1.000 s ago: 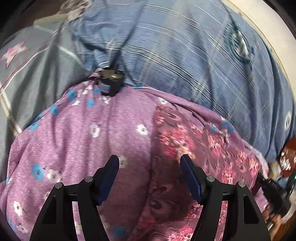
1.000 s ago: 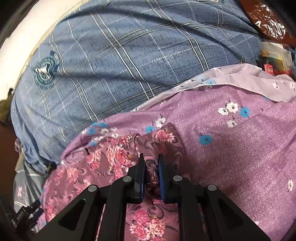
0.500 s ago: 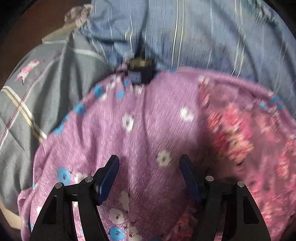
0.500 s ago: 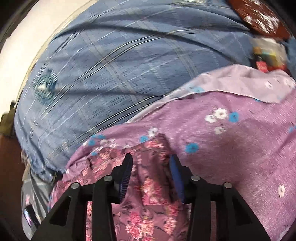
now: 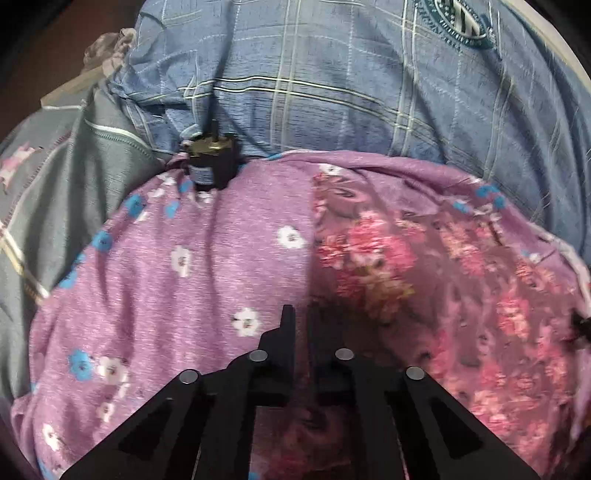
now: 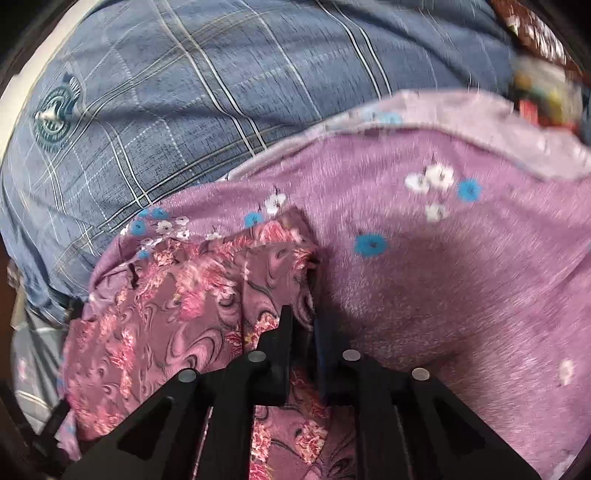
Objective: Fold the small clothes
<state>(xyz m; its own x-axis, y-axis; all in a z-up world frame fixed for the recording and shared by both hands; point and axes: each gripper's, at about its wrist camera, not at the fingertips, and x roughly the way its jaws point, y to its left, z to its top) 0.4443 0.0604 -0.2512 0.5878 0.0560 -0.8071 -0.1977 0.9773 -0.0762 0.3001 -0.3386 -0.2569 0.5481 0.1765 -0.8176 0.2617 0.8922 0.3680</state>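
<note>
L gripper [image 5: 301, 321] clenched on cloth where purple flower cloth [image 5: 207, 266] meets pink rose cloth [image 5: 424, 280] | R gripper [image 6: 304, 325] pinching pink rose cloth [image 6: 177, 306] edge, near-left on purple cloth [image 6: 443, 266] | both on blue check sheet [image 6: 207, 92] | tip: lift both slow, same height, keep edge flat, mind small black thing [image 5: 212, 162] far-left

No wording can be read anywhere. The blue plaid cloth [image 5: 332, 92] carries a round teal emblem [image 5: 456, 18] with a ring of lettering, too blurred and small to make out; the right wrist view shows the same emblem [image 6: 55, 116], again illegible. Beyond the far edge of the lilac flowered fabric [image 6: 461, 258] in that view lie some red and yellow packages [image 6: 543, 99], smeared by motion, their print unreadable.
</note>
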